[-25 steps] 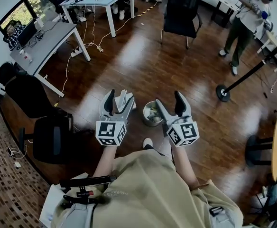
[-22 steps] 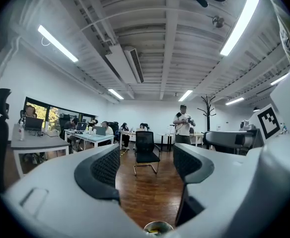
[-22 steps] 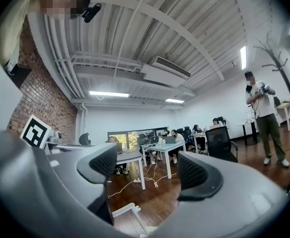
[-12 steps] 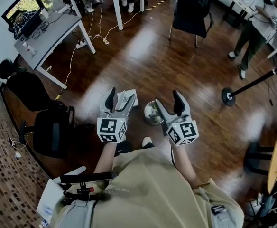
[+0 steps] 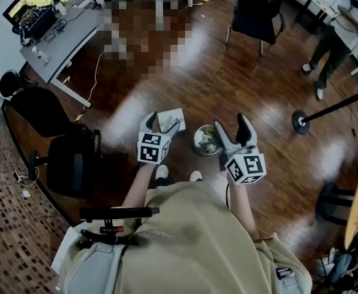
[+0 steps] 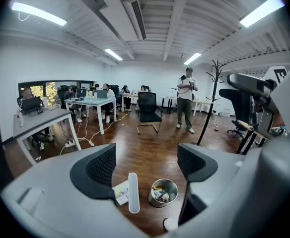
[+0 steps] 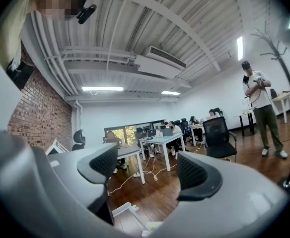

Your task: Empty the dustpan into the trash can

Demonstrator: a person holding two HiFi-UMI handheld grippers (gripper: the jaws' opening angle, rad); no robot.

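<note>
A white dustpan (image 5: 171, 115) stands on the wooden floor with its white handle (image 6: 133, 192) upright, just left of a small round metal trash can (image 5: 197, 141) with crumpled litter in it. In the left gripper view the can (image 6: 152, 201) sits right of the handle. My left gripper (image 5: 160, 125) hangs tilted down over the dustpan, its jaws opening with nothing between them; the handle shows well below, in line with the gap (image 6: 147, 165). My right gripper (image 5: 232, 130) hovers level to the right of the can, open and empty (image 7: 147, 170).
Two black office chairs (image 5: 62, 164) stand close on the left, grey desks (image 5: 56, 48) with cables behind them. Farther off are another black chair (image 5: 258, 8), a round stand base (image 5: 300, 121) on the right and a standing person (image 6: 187, 103).
My left gripper has dropped towards the dustpan, tipped downward and spread its jaws wider. The right gripper has drifted a little to the right.
</note>
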